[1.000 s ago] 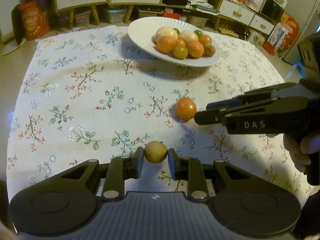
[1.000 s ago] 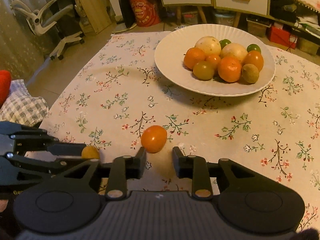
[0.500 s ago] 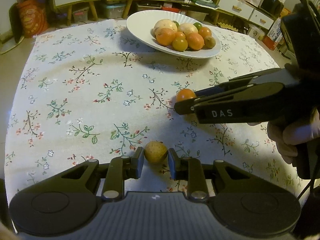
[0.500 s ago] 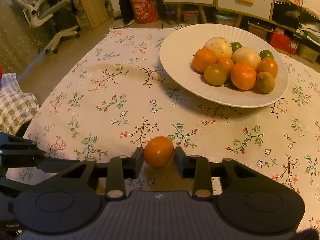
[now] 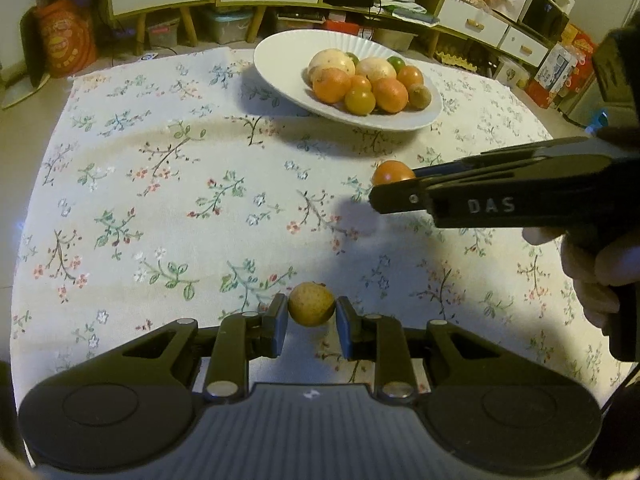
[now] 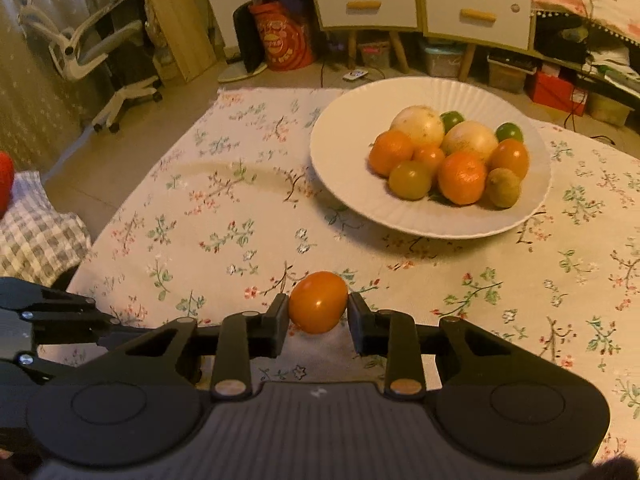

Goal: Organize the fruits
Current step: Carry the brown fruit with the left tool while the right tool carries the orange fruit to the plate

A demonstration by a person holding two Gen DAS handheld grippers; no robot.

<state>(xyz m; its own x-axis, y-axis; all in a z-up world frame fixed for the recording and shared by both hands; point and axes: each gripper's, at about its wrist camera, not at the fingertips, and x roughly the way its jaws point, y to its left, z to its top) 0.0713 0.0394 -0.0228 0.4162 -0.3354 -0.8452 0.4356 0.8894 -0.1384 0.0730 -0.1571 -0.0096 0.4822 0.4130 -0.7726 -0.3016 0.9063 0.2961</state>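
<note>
Left tool [image 5: 312, 316]: clamped on a small yellow-brown fruit [image 5: 311, 305], bottom centre of its view, as a second ago.
Right tool [image 6: 318, 316]: a second ago the orange fruit [image 6: 318, 302] lay ahead of it on the counter [image 6: 224, 216]; now gripped and apparently lifted.
White plate [image 6: 348, 184]: upper right, nine fruits piled.
Judgement: both loose fruits are secured; delivery to the plate remains.

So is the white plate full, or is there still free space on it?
Not full. The fruits sit bunched on one part of the white plate; its near and left parts are bare.
</note>
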